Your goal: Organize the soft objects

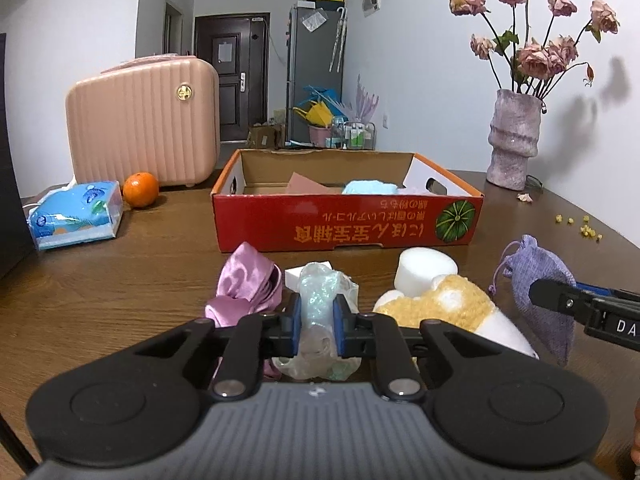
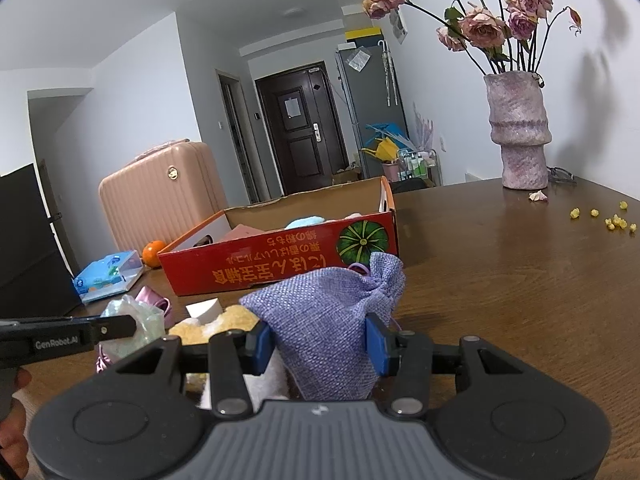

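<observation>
Upright, the purple pouch [image 2: 332, 332] points its cinched neck boxward between right tongs [image 2: 320, 344].

1. My left gripper [image 1: 316, 326] is showing a ribbed grey body, two round black discs at its sides and black linkage arms pinned with silver screws.
2. Its fingers [image 1: 295, 322] are wearing blue pads on black carriers.
3. My right gripper [image 2: 320, 346] is showing the same grey ribbing, black discs and blue-padded fingers [image 2: 376, 344].
4. Seen from the right wrist, my left gripper's black side is carrying white "GenRobot.AI" lettering.
5. My left hand [image 2: 14, 436] is showing bare skin at that frame's lower-left edge.
</observation>
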`<state>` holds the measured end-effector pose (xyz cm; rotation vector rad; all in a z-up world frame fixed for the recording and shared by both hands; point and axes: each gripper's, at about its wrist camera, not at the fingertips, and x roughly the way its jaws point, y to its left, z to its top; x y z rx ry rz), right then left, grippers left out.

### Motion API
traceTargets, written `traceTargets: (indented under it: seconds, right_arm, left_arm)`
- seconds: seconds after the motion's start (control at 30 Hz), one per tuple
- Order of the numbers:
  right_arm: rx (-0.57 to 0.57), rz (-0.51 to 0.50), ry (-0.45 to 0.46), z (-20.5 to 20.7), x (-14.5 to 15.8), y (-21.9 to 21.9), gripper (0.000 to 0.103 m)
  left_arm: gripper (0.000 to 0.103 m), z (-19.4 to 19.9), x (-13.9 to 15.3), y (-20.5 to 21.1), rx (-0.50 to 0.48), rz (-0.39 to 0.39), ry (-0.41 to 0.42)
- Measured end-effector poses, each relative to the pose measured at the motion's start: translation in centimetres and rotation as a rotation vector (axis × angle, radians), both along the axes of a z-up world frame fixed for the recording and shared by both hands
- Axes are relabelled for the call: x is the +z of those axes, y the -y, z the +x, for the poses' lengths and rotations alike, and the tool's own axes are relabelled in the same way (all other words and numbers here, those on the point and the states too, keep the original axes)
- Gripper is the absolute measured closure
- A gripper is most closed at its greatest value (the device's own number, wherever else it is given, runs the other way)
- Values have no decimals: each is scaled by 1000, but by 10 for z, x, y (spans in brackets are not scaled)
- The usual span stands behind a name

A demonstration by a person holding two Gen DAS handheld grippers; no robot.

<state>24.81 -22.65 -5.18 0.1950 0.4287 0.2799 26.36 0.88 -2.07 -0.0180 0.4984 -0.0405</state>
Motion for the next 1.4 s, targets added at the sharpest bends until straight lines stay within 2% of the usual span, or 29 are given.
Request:
traceTargets:
  seconds: [0.9,1.4]
  right_arm:
    - [39,-64,73,6,26,-14,57]
    - [56,-85,134,31,45,-29,57]
  left_arm:
    - [87,-1,34,0,7,15,110]
    - [87,21,57,-2,21,18,175]
